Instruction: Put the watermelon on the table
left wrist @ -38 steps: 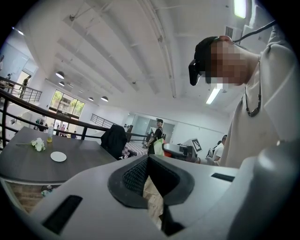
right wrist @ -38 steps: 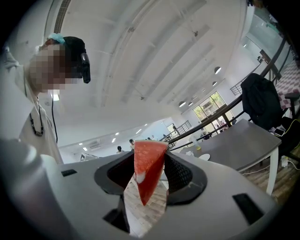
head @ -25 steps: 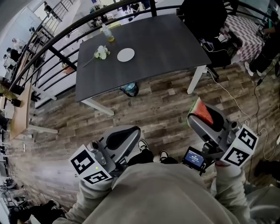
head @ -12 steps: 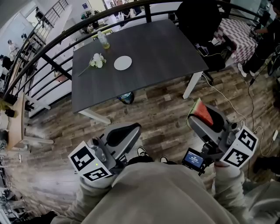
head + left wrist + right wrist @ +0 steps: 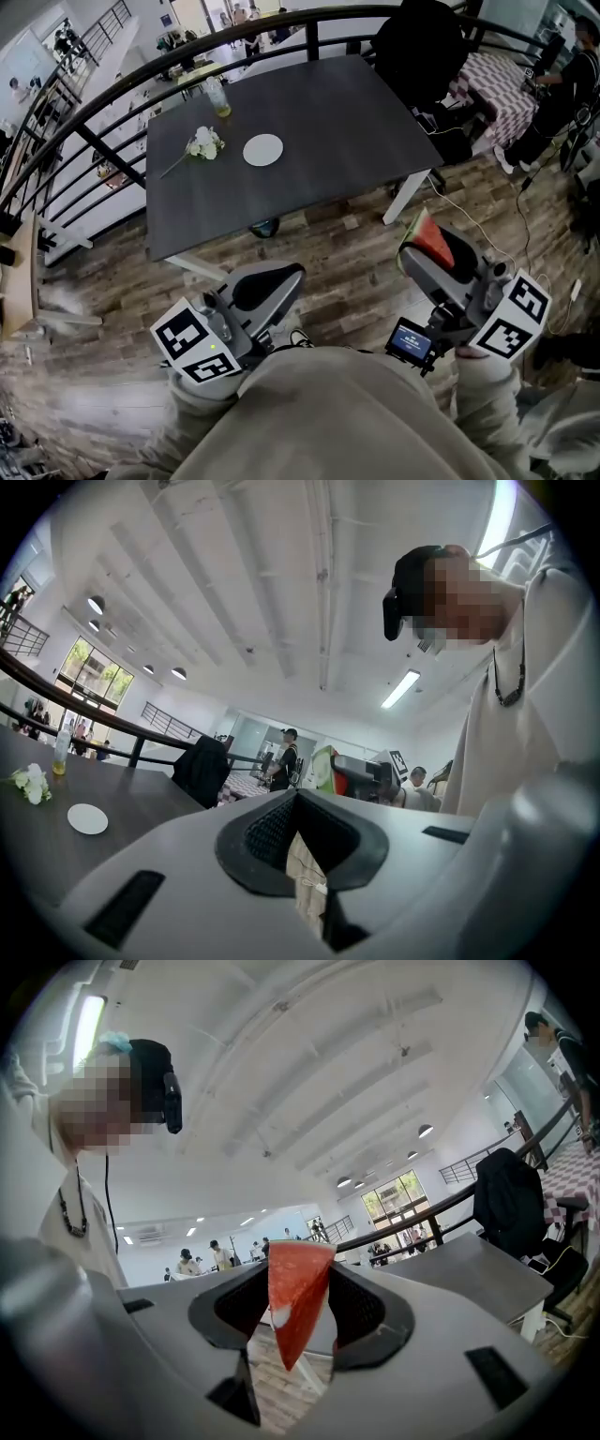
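Short of the table's (image 5: 309,141) near edge, right gripper (image 5: 437,255) fingers clamp the watermelon (image 5: 298,1297) for carrying. Left gripper (image 5: 286,278) fingers sit closed, empty.

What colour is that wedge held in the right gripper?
Red, with a small pale spot; the watermelon shows best in the right gripper view.

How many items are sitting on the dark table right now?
3: a white plate near the middle, flowers left of it, a bottle at the far edge. None seems hidden.
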{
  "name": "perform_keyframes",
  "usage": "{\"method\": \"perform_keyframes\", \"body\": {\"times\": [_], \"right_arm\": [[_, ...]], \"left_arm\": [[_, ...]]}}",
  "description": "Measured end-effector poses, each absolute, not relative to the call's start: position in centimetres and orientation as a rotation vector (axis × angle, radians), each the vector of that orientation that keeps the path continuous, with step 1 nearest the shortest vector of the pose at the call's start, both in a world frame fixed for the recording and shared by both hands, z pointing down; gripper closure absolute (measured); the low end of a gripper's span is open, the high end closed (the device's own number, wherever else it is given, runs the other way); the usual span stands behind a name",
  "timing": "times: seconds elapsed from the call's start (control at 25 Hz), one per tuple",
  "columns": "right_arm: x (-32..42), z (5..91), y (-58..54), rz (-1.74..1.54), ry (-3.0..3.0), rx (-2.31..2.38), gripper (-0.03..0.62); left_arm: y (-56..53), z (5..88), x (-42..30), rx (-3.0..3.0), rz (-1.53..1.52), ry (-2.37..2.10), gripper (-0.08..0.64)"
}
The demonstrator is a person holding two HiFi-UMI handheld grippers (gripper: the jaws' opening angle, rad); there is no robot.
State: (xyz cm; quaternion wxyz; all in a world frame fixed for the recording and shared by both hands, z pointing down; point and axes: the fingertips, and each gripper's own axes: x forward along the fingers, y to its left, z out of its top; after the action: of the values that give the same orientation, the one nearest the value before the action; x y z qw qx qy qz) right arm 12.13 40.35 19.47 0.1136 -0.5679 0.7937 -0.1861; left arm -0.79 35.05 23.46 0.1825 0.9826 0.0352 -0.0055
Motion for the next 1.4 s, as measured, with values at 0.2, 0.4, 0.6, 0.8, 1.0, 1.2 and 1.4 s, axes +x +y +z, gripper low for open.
{"method": "perform_keyframes", "body": {"times": [0.2, 0.4, 0.6, 0.8, 1.0, 1.2, 1.4], "right_arm": [[9.2, 19.9, 37.6, -0.571, 2.343, -1.645, 0.388], [6.5, 20.1, 35.5, -0.606, 2.382, -1.618, 0.388], [4.7, 20.1, 33.2, -0.615, 2.416, -1.568, 0.388], [3.8, 19.9, 30.4, -0.643, 2.466, -1.472, 0.388], [3.1, 20.6, 27.3, -0.671, 2.530, -1.359, 0.388], [4.5, 20.1, 23.9, -0.668, 2.557, -1.295, 0.388], [7.1, 19.7, 21.3, -0.684, 2.563, -1.254, 0.388]], "left_arm": [[33.2, 24.5, -3.3, 2.760, -0.010, 0.138, 0.557], [32.3, 25.1, -5.5, 2.751, -0.027, 0.140, 0.557], [31.5, 25.8, -7.5, 2.761, -0.013, 0.096, 0.557], [29.6, 25.7, -9.0, 2.753, -0.018, -0.016, 0.557], [27.2, 26.1, -10.0, 2.743, -0.013, -0.157, 0.557], [24.5, 25.2, -9.1, 2.756, -0.027, -0.229, 0.557], [21.7, 23.3, -6.6, 2.759, -0.089, -0.287, 0.557]]}}
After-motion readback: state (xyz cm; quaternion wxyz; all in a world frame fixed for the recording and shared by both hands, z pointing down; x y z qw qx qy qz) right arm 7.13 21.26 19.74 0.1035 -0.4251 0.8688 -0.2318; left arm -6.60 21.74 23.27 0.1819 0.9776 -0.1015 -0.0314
